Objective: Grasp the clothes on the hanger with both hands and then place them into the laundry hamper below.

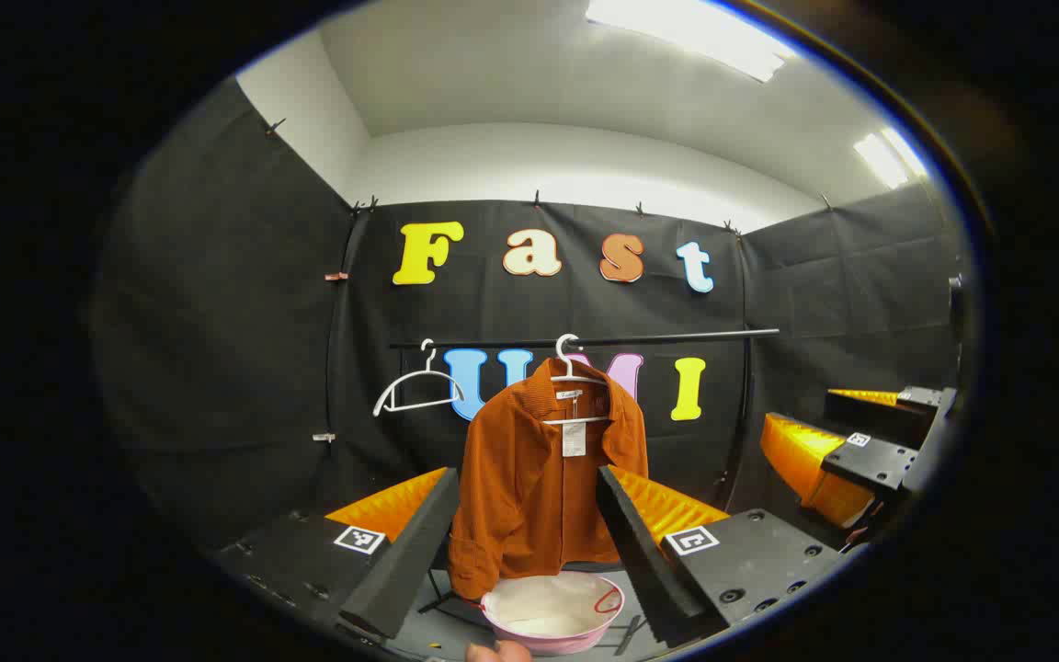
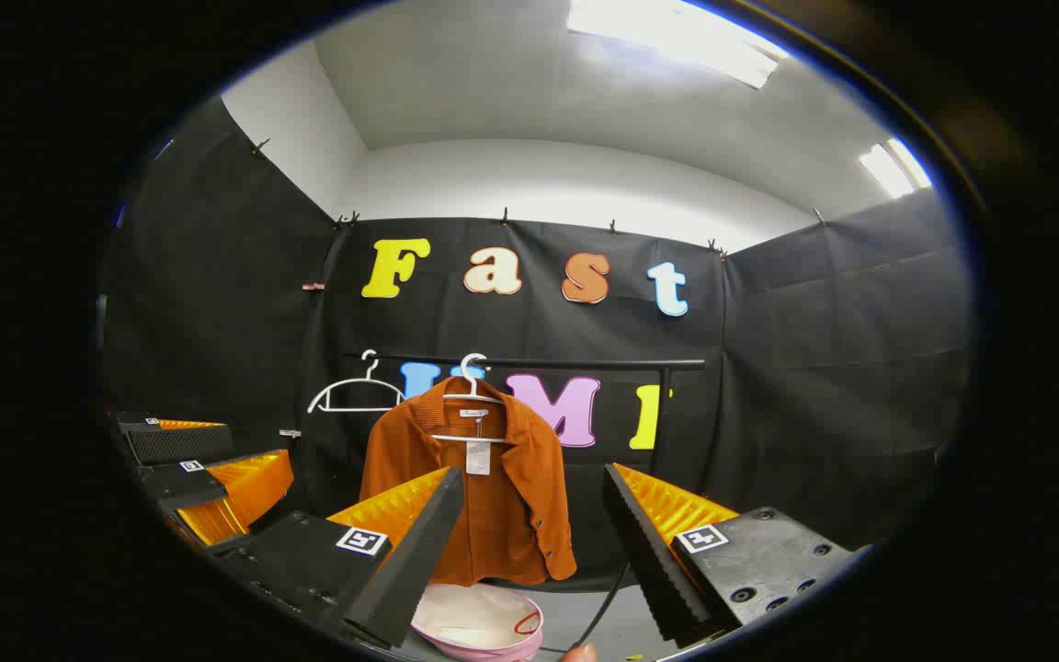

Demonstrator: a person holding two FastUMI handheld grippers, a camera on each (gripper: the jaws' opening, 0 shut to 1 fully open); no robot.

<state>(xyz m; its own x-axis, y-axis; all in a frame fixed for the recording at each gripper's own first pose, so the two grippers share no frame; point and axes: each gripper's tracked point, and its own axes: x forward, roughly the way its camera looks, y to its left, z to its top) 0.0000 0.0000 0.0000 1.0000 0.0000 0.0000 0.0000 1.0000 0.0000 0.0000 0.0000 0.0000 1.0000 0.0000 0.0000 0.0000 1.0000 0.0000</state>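
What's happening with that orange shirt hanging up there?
A person holds a pair of tongs in each hand and points both at an orange shirt that hangs on a white hanger from a black rail. The left tongs and the right tongs are both open and not touching the shirt yet. A pink hamper waits on the floor right below it. An empty hanger hangs beside the shirt.
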